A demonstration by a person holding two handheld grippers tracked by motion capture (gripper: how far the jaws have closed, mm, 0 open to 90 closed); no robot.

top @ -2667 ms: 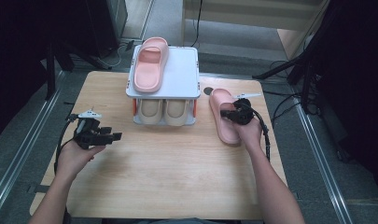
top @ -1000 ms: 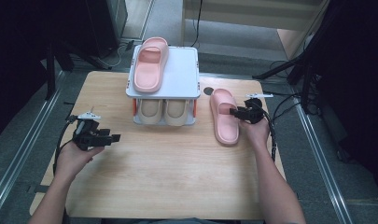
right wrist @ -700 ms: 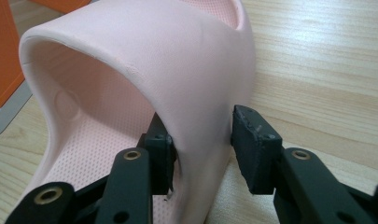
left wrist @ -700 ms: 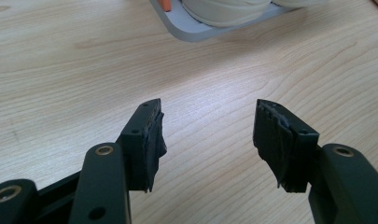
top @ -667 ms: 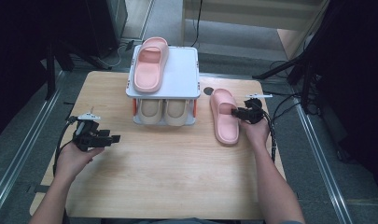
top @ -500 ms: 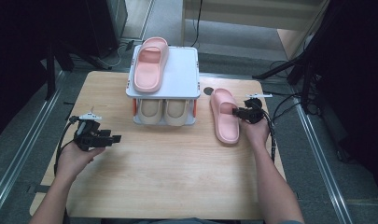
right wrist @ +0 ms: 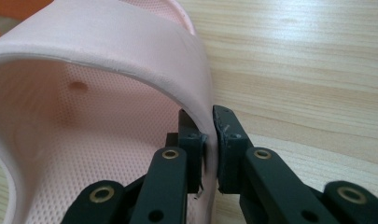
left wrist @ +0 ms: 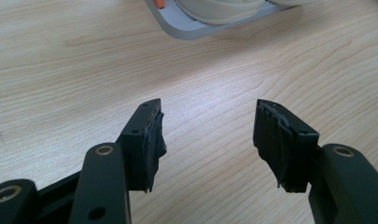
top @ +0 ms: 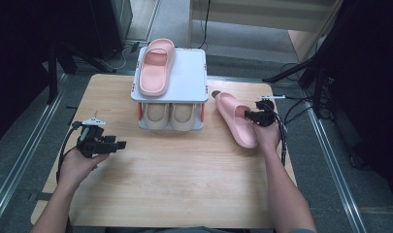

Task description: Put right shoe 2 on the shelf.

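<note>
A pink slipper [top: 235, 121] lies on the wooden table [top: 174, 174], to the right of a grey two-level rack [top: 190, 73]. My right gripper [top: 247, 116] reaches it from the right. Its jaws have just been closing, and in the right gripper view they pinch the edge of the slipper's strap [right wrist: 107, 56], one pad inside and one outside; the right gripper [right wrist: 207, 140] is shut on it. A matching pink slipper [top: 155, 65] rests on the rack's top. My left gripper [top: 119, 144] hovers open over the table's left side, and the left gripper [left wrist: 207, 135] holds nothing.
Two beige slippers [top: 172, 114] sit side by side on the rack's lower shelf; the rack's base [left wrist: 191, 28] and one beige slipper [left wrist: 219, 7] show ahead of the left jaws. Cables trail off the table's right edge. Bare wood stretches across the front.
The right hand first shifted from above the slipper to its right side. Its jaws then drew together onto the strap. The left hand stayed where it was.
</note>
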